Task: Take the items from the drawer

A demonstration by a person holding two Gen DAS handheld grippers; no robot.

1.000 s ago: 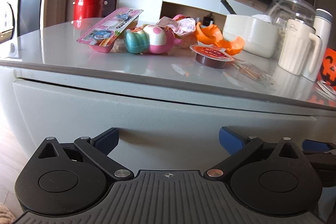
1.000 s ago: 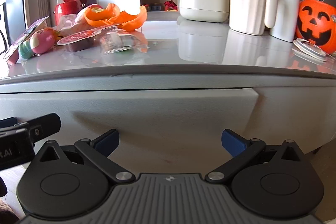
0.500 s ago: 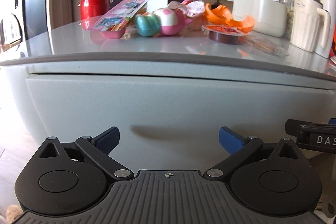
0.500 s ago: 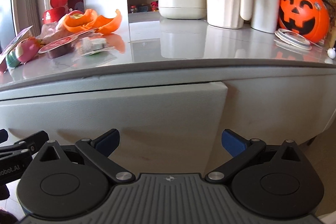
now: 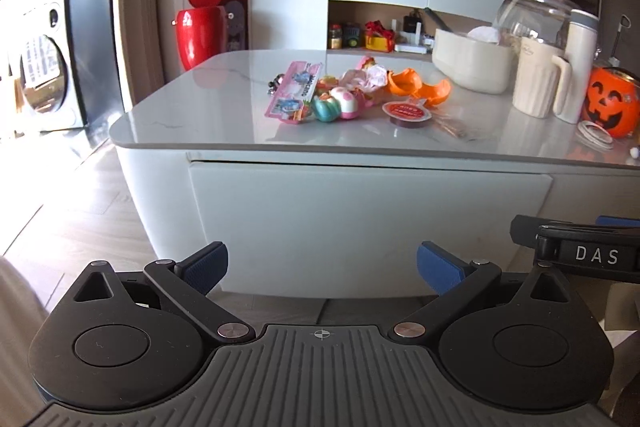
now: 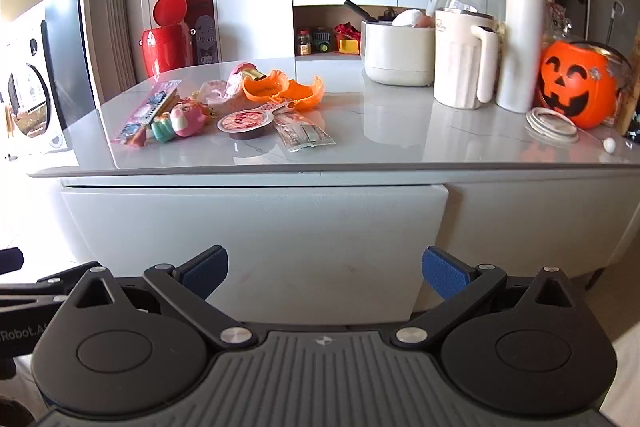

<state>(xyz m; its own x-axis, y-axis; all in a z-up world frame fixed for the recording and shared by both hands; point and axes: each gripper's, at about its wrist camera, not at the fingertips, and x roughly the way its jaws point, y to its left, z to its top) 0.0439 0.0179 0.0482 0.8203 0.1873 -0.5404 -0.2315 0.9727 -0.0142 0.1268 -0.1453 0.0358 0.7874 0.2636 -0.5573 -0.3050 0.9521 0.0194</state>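
Observation:
The pale grey drawer front (image 5: 368, 223) (image 6: 256, 243) under the tabletop is closed flush. Small items lie in a cluster on the top: a pink blister pack (image 5: 294, 93) (image 6: 146, 113), a pink and teal toy (image 5: 340, 103) (image 6: 176, 125), an orange shell (image 5: 418, 87) (image 6: 280, 89), a red-lidded cup (image 5: 408, 113) (image 6: 246, 125) and a clear snack packet (image 6: 304, 135). My left gripper (image 5: 322, 267) is open and holds nothing, a little back from the drawer. My right gripper (image 6: 325, 269) is open too, level with the drawer's right half.
A white bowl (image 6: 398, 53), a cream jug (image 6: 460, 59), a white flask (image 6: 520, 41), a glass jar and an orange pumpkin bucket (image 6: 576, 85) stand at the table's back right. A red bin (image 5: 198, 31) stands behind. Wooden floor (image 5: 68, 223) lies to the left.
Both grippers have pulled back and risen from close against the drawer front, so the whole tabletop and drawer now show. Both stayed open.

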